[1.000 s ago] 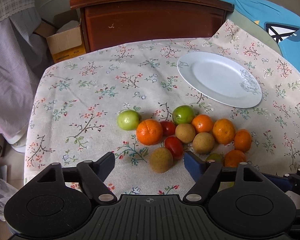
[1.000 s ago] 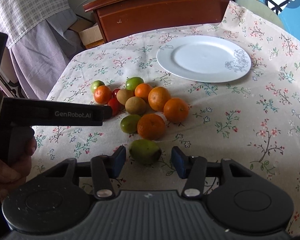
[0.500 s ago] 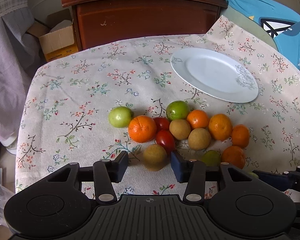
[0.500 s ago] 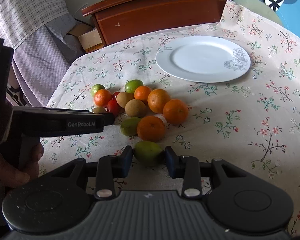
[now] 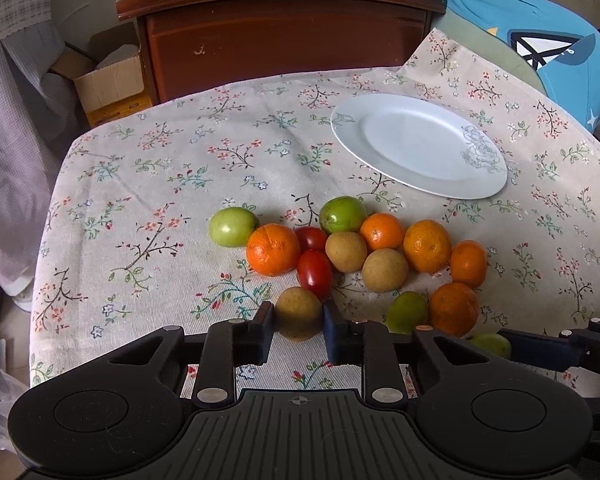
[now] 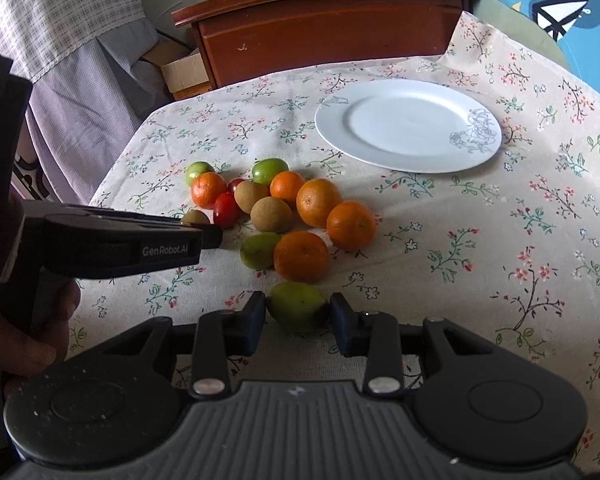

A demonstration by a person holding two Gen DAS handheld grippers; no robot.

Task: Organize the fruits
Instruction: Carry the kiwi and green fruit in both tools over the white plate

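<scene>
On the floral tablecloth lies a cluster of fruit: oranges [image 5: 273,249], red tomatoes [image 5: 314,272], green fruits [image 5: 233,226] and brown fruits [image 5: 385,270]. The white plate [image 5: 420,146] behind them holds nothing. My left gripper [image 5: 299,318] has its jaws closing, and its pads touch both sides of the nearest brown fruit [image 5: 298,312] on the cloth. In the right wrist view my right gripper [image 6: 298,312] is shut on a green fruit [image 6: 298,306] at the front of the cluster. The left gripper [image 6: 214,236] reaches in from the left there, held by a hand [image 6: 24,332].
A brown wooden cabinet [image 5: 280,36] stands behind the table, with a cardboard box [image 5: 112,88] to its left. A blue cushion [image 5: 532,40] lies at the back right. Checked cloth [image 6: 60,12] hangs at the left. The table edge [image 5: 56,200] drops off on the left.
The left jaws came together around the brown fruit, after the gripper edged forward to it. The right jaws narrowed onto the green fruit and then held still.
</scene>
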